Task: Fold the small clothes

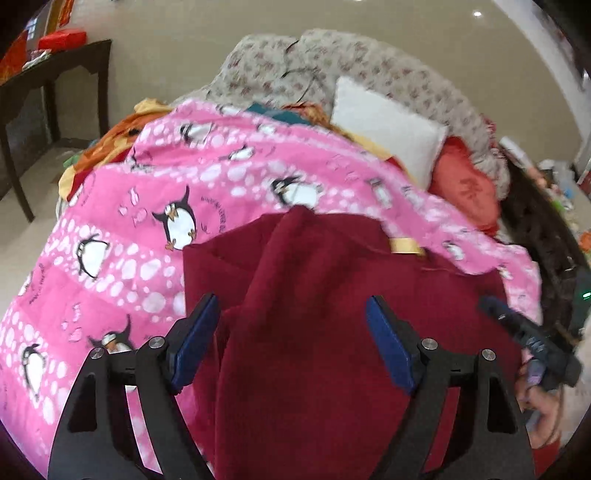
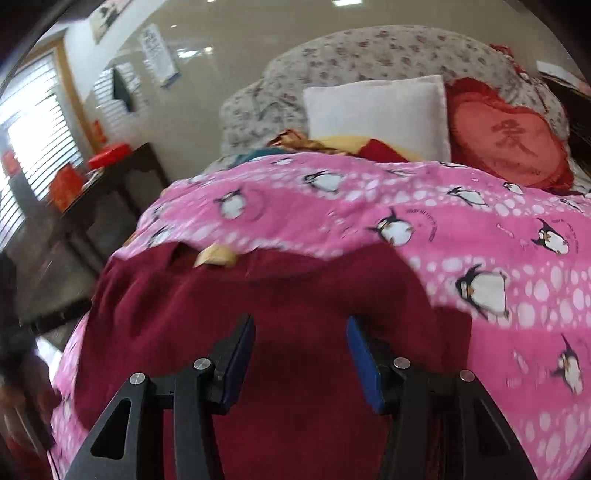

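Over maroon garment (image 1: pixel 314 295): left gripper (image 1: pixel 291 306), right gripper (image 2: pixel 301 325) agape, empty.

Light: bright, even daylight fills both views; a slatted window (image 2: pixel 22 147) at the right wrist view's left edge burns out white.
Glare: ceiling lamps mirror as small hot spots on the glossy wall (image 1: pixel 477 14).
Blur: motion smear softens the pink penguin quilt (image 2: pixel 480 229) and the dark table (image 2: pixel 110 192).
Distortion: fisheye bending curves the edges; black vignette fills the corners.
Shadow: soft shading lies on the maroon cloth (image 2: pixel 295 332).
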The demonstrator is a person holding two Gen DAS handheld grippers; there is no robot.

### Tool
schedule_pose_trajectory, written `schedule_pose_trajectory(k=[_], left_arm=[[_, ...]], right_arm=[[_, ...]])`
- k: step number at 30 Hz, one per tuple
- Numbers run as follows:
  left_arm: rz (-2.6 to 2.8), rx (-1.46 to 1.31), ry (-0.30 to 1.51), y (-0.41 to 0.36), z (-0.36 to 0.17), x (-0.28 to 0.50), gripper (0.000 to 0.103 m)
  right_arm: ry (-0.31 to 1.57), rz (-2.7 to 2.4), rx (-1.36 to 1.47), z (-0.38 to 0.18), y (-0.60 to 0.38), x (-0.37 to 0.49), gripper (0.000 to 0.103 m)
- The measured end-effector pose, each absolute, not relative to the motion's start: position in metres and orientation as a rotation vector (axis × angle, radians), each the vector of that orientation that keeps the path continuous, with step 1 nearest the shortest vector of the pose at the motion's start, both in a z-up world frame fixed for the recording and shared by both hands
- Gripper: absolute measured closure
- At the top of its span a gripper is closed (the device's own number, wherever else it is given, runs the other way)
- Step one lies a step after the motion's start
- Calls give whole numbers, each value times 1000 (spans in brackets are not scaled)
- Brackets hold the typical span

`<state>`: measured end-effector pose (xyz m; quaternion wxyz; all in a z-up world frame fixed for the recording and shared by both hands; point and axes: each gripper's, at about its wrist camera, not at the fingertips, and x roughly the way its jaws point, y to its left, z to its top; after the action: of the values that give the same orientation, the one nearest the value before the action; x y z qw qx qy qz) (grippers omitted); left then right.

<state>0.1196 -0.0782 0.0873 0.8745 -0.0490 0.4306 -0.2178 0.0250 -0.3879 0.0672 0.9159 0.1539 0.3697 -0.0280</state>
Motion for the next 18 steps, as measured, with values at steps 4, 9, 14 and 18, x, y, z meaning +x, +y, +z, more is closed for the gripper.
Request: schedule_pose_trajectory(k=[4, 9, 14, 18], left_arm=[[-386, -121, 971, -83, 55, 157, 20], [-394, -144, 960, -69, 62, 151, 20], [-411, -120, 898, -40, 83, 108, 21], [-416, -123, 880, -17, 85, 70, 21]], right_arm=[[847, -72, 332, 50, -402, 57, 53], [801, -64, 307, 73, -397, 32, 53], [762, -29, 283, 94, -382, -37, 53], [759, -31, 266, 95, -373, -78, 53]])
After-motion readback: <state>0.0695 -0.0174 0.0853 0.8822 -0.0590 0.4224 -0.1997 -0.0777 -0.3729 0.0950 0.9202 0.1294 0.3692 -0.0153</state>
